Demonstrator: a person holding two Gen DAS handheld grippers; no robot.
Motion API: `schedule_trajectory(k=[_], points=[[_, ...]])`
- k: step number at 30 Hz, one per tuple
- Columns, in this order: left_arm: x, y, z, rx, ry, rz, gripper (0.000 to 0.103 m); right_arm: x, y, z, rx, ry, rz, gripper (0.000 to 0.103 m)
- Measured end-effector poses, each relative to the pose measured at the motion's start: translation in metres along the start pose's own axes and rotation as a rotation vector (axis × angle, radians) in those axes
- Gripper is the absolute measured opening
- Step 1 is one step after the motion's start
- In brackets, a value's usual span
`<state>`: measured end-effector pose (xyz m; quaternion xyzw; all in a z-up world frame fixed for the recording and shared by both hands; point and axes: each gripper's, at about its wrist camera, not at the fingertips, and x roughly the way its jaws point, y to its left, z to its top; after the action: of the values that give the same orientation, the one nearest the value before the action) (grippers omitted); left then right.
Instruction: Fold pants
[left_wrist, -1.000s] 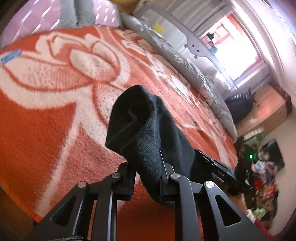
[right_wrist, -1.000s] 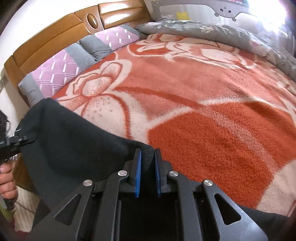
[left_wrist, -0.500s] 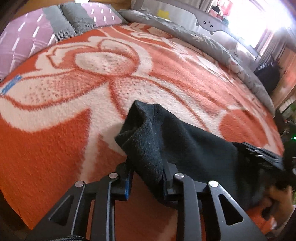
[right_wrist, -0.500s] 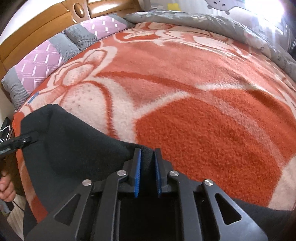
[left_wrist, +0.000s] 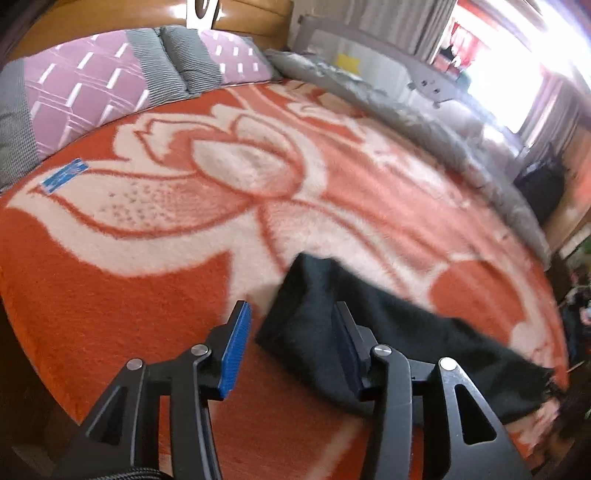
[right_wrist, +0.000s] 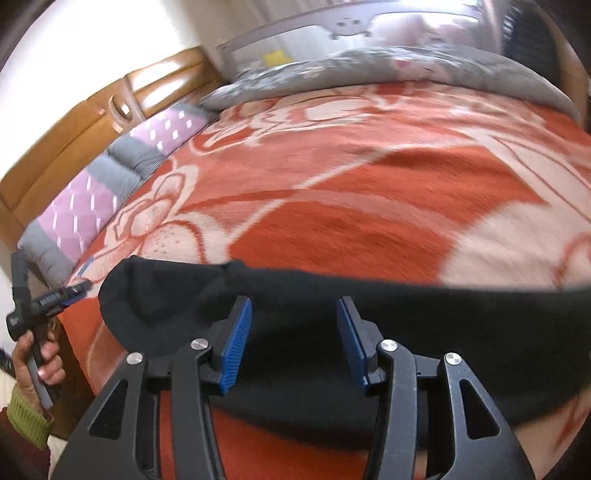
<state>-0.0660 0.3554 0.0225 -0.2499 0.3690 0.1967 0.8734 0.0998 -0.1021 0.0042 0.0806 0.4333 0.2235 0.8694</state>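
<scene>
Now, left to right across the bed (left_wrist: 110, 295), at the moment of release. At my left hand (right_wrist: 37, 354), near the headboard-end corner of the bed's near edge, my left gripper (left_wrist: 291, 332) has jaws that are opening: the left blue pad stands clear of the cloth, while one end of the pants (left_wrist: 317, 317) lies between the jaws and against the right finger, no longer pinched. From that end the pants, a dark and already doubled strip, run rightward along the near edge of the orange blanket (left_wrist: 147, 258), their long axis roughly parallel to that edge. Further right, my right gripper (right_wrist: 293, 339) hovers over the middle of the strip; its jaws too are opening, both pads apart from the fabric, which lies flat beneath and just ahead of them. In the right wrist view the pants (right_wrist: 295, 295) stretch from the rounded end near my left hand across to the right border, where the far end passes out of sight. Pillows (left_wrist: 92, 92) and a grey quilt (left_wrist: 443, 140) line the far edges, well apart from the work. In my judgement the next fold turns on this axis: an end must be carried along the strip's length toward the other, and each hand sits nearest its own end.
</scene>
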Motion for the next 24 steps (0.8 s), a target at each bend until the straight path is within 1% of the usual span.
schedule_trajectory(k=[1, 2, 3, 5, 8, 9, 11, 12, 17, 18, 20, 23, 24], points=[[-0.002, -0.007, 0.002, 0.012, 0.001, -0.016, 0.046, -0.012, -0.015, -0.007, 0.034, -0.014, -0.027, 0.049], [-0.003, -0.016, 0.003, 0.029, 0.004, -0.032, 0.049, -0.021, -0.027, -0.012, 0.068, -0.024, -0.046, 0.049], [-0.003, -0.032, 0.005, 0.062, 0.015, -0.061, 0.051, -0.029, -0.040, -0.018, 0.106, -0.036, -0.064, 0.049], [-0.002, -0.058, 0.004, 0.115, 0.030, -0.101, 0.052, -0.048, -0.068, -0.028, 0.187, -0.060, -0.095, 0.049], [0.004, -0.112, -0.003, 0.219, 0.065, -0.178, 0.054, -0.071, -0.105, -0.043, 0.285, -0.089, -0.152, 0.049], [0.008, -0.136, -0.007, 0.258, 0.087, -0.219, 0.056, -0.078, -0.116, -0.047, 0.314, -0.097, -0.169, 0.049], [0.013, -0.166, -0.014, 0.304, 0.121, -0.267, 0.059, -0.088, -0.136, -0.053, 0.364, -0.109, -0.198, 0.049], [0.018, -0.189, -0.022, 0.336, 0.148, -0.297, 0.059, -0.093, -0.147, -0.056, 0.393, -0.117, -0.212, 0.049], [0.033, -0.268, -0.043, 0.451, 0.240, -0.403, 0.060, -0.106, -0.179, -0.058, 0.475, -0.155, -0.224, 0.049], [0.036, -0.284, -0.047, 0.480, 0.256, -0.424, 0.062, -0.106, -0.183, -0.057, 0.482, -0.161, -0.224, 0.049], [0.044, -0.323, -0.057, 0.557, 0.300, -0.440, 0.063, -0.107, -0.188, -0.056, 0.492, -0.169, -0.231, 0.049], [0.051, -0.365, -0.065, 0.633, 0.332, -0.479, 0.064, -0.103, -0.197, -0.053, 0.512, -0.178, -0.226, 0.049], [0.056, -0.385, -0.070, 0.665, 0.351, -0.494, 0.064, -0.101, -0.199, -0.054, 0.516, -0.176, -0.224, 0.049]])
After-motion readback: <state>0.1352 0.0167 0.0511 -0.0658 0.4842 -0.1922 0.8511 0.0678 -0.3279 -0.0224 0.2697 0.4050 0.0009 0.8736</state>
